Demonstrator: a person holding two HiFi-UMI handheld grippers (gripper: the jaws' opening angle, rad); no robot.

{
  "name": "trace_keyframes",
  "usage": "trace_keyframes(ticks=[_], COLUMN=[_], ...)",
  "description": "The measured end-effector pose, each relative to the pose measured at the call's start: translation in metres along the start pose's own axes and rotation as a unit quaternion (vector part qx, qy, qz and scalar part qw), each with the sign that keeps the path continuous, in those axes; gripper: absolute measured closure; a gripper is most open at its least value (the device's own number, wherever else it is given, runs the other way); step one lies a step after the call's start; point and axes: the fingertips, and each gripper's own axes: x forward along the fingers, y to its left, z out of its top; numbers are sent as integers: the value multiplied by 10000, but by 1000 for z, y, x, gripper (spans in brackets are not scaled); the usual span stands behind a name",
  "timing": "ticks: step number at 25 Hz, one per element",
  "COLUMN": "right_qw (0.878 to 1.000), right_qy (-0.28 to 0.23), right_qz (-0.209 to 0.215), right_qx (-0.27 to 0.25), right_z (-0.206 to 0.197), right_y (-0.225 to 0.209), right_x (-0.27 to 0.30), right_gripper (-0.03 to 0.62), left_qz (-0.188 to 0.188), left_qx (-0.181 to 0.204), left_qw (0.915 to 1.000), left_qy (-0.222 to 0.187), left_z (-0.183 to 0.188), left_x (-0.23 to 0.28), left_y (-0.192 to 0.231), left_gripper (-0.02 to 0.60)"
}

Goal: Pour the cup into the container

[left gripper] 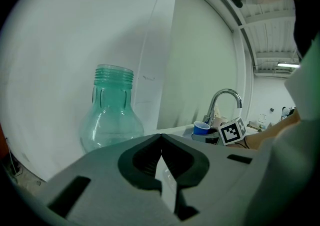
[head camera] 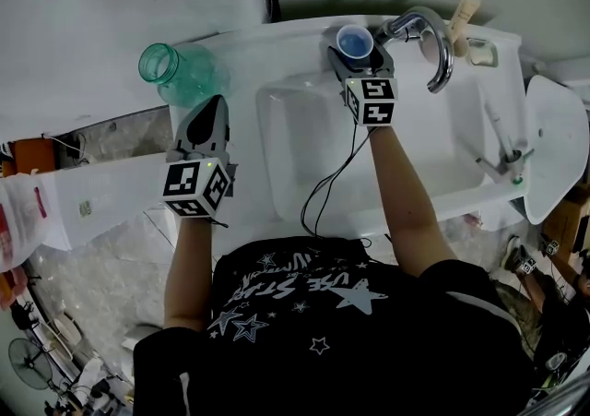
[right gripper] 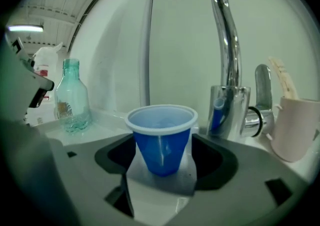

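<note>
A blue plastic cup (head camera: 355,40) stands upright on the sink's back ledge beside the chrome faucet (head camera: 433,36). My right gripper (head camera: 356,49) has its jaws on either side of the cup. In the right gripper view the cup (right gripper: 161,137) sits between the jaws with a gap on both sides, so that gripper (right gripper: 162,165) is open. A green glass bottle (head camera: 175,73) with an open mouth stands on the ledge to the left of the basin. My left gripper (head camera: 217,102) points at it from just short of it, tips together and empty. The bottle (left gripper: 112,115) fills the left gripper view.
The white sink basin (head camera: 295,147) lies between the two grippers. A white holder (right gripper: 295,125) with a stick in it stands right of the faucet (right gripper: 225,44). A black cable (head camera: 332,184) hangs over the sink's front edge. A white curved lid (head camera: 553,147) is at the right.
</note>
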Motion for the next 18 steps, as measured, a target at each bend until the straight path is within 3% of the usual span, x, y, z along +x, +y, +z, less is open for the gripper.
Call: trace_keyframes(ticks=[10,18], right_qw=[9998,9994], right_qy=[122,118], right_qz=[-157,-309], right_qx=[-35,-119], right_z=[-12,-4], right_y=[-4,14], right_x=[-33,-88], right_gripper=[237,259], left_qz=[-19,-413], left_qx=[99,153], left_qw=[9999,9987], left_qy=[-131,-267], left_z=[3,8], left_x=[-18,-39], left_y=[-15,-34], left_gripper=[571,571])
